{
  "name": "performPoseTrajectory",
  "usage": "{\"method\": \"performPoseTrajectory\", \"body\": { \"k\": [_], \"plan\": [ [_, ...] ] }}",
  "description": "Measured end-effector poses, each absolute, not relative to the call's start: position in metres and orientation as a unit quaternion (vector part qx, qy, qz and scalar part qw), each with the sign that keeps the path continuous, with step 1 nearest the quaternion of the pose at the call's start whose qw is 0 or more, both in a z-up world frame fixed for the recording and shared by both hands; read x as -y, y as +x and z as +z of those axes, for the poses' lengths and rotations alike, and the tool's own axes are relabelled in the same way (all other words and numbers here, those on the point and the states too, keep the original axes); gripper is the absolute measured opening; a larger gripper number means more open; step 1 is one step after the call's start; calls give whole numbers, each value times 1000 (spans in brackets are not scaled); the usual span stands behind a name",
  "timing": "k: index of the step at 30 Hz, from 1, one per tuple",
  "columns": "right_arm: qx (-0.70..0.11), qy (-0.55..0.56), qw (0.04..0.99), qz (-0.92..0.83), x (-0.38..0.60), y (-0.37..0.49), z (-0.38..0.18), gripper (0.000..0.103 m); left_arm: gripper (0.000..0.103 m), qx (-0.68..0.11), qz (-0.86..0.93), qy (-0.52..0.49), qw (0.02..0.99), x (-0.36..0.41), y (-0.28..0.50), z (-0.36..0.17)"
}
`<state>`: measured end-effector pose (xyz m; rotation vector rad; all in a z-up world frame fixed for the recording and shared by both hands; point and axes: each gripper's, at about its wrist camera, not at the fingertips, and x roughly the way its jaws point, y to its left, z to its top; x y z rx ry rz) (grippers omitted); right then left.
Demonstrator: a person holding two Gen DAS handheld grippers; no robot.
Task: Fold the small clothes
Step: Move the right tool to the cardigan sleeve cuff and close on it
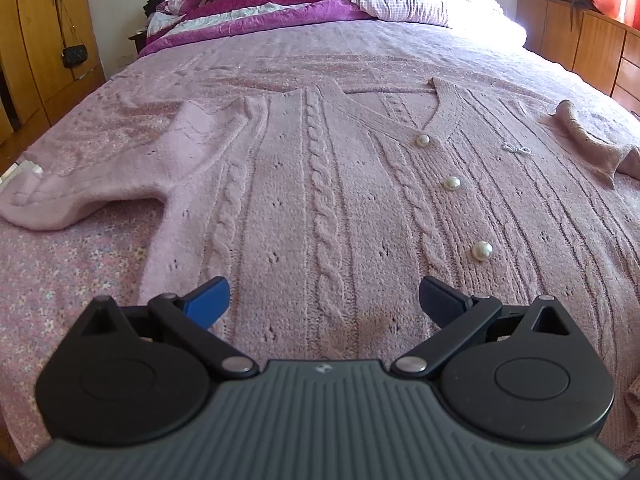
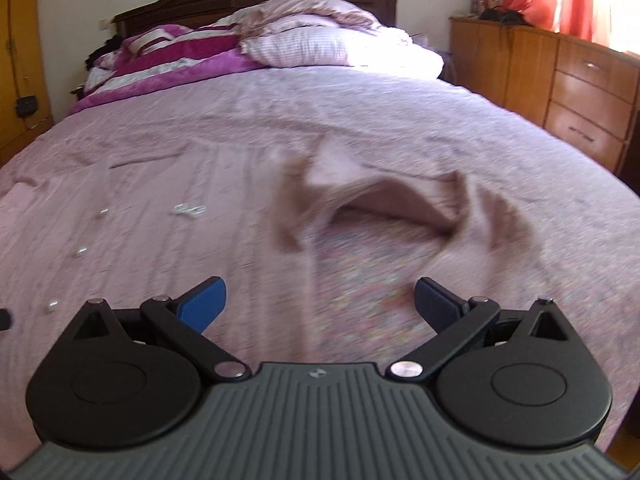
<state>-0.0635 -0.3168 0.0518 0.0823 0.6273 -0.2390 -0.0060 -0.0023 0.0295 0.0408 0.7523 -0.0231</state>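
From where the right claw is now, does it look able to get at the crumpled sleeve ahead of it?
Probably yes. The right claw is open and empty, and only bare bedspread lies between it and the crumpled sleeve. Nothing blocks the path, though the view is motion-blurred, so the sleeve's exact edge is unclear.

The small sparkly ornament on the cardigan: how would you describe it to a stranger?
On the bed, a pink cable-knit cardigan lies flat. Right of its top pearl button sits a small silvery ornament; unlike the round buttons, it is flat and glittering.
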Motion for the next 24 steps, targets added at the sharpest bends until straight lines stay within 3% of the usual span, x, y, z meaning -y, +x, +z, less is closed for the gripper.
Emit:
{"method": "performPoseTrajectory", "body": {
  "k": [24],
  "plan": [
    [-313, 47, 934, -164, 393, -43, 24, 102, 103, -376, 13, 46, 925, 7, 15, 26]
  ]
}}
